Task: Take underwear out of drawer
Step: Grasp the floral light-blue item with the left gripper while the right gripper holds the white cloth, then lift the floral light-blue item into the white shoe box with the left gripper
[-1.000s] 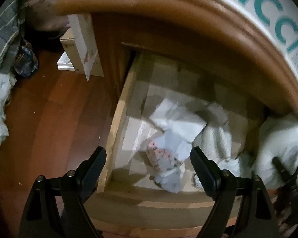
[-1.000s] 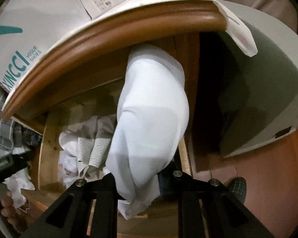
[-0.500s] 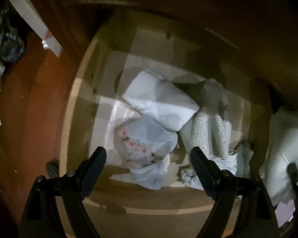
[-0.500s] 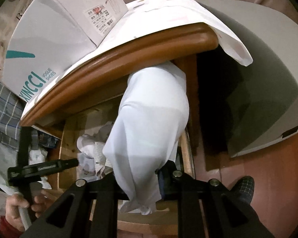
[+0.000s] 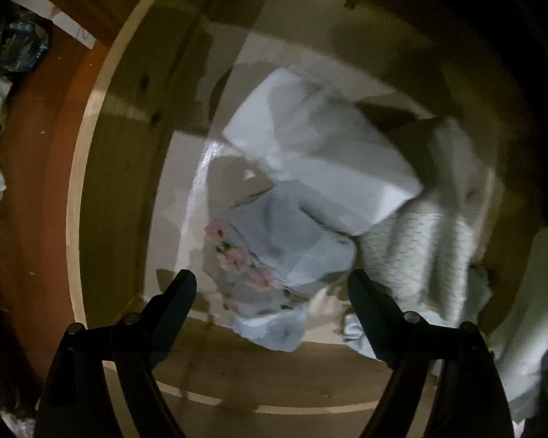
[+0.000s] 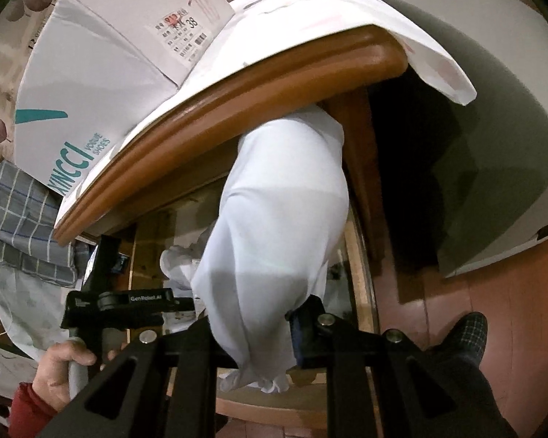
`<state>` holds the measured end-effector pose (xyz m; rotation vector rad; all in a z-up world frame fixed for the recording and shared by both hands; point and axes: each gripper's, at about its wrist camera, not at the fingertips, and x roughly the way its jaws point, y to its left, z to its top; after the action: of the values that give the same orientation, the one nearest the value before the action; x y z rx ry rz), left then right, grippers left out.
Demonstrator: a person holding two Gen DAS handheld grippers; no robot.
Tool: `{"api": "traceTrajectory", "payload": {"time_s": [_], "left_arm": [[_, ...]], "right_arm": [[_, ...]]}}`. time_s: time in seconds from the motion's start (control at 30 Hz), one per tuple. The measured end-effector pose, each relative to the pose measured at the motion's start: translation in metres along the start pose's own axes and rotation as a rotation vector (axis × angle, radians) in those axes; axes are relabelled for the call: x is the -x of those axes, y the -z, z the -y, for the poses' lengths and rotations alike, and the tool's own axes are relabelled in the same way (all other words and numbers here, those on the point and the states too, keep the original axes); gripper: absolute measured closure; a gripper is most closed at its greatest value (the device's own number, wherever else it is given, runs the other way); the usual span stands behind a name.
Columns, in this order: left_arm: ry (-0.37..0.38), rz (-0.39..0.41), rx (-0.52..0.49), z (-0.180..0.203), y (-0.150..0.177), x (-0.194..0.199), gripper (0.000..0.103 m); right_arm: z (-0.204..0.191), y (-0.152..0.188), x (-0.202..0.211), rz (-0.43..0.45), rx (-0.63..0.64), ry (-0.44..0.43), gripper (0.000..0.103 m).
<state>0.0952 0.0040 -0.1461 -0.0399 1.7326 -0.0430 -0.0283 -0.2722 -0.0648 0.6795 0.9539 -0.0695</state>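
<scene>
Your left gripper points straight down into the open drawer, jaws spread wide and closing in, with nothing pinched yet. Between the fingers, just below them, lies a crumpled pale blue piece of underwear with a pink flowered band along its left edge. Your fingertips flank it on either side but do not press on it. Just beyond it, farther into the drawer, sits a folded white piece, its near corner overlapping the blue one. To the right of both lies a pale garment with a fine dotted pattern, bunched against the drawer's right side. The light drawer bottom shows bare on the left, and the reddish wooden floor runs past the drawer's left wall.

Your right gripper is clamped tight on a white garment, which bulges up and away from the fingers, its hem poking out below them. It is held above the drawer's right end, under the rounded brown edge of the cabinet top. On that top stands a white shoe box with teal lettering. Down at the left, your hand grips the handle of the other gripper.
</scene>
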Motion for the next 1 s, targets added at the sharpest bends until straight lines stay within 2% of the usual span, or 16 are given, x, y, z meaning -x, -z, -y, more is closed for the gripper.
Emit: {"api": "traceTrajectory", "payload": {"time_s": [0.2,0.27,0.33,0.37,0.4,0.43,0.5,0.63,0.8,1.0], "left_arm": [[0.008,-0.092,0.049,-0.003,-0.008,-0.021,0.025],[0.026,-0.123,0.062,-0.003,-0.009,-0.027,0.033],[0.035,-0.129,0.058,-0.004,-0.012,-0.029,0.050],[0.021,-0.122,0.058,-0.005,-0.012,-0.028,0.053],[0.009,-0.106,0.057,-0.006,-0.013,-0.026,0.067],[0.023,-0.095,0.049,-0.007,-0.013,-0.023,0.075],[0.045,-0.083,0.057,-0.007,-0.012,-0.016,0.081],[0.040,-0.018,0.047,-0.013,-0.001,0.000,0.083],[0.034,0.114,0.017,-0.012,0.027,0.030,0.084],[-0.033,0.281,-0.057,-0.002,0.060,0.070,0.084]], "right_arm": [[0.002,0.000,0.002,-0.004,-0.008,-0.016,0.087],[0.003,0.000,0.001,-0.007,-0.016,-0.016,0.087],[0.002,0.000,0.000,-0.008,-0.016,-0.018,0.087],[0.002,0.000,0.000,-0.008,-0.014,-0.017,0.087],[0.002,0.000,0.000,-0.007,-0.011,-0.017,0.087],[0.001,0.000,0.000,-0.008,-0.007,-0.016,0.087],[0.001,0.000,-0.001,-0.012,-0.008,-0.019,0.087],[0.001,0.000,0.000,-0.014,-0.005,-0.017,0.087],[-0.002,0.001,0.002,-0.005,0.019,0.010,0.087],[-0.011,0.004,0.001,0.016,0.081,0.058,0.087]]}}
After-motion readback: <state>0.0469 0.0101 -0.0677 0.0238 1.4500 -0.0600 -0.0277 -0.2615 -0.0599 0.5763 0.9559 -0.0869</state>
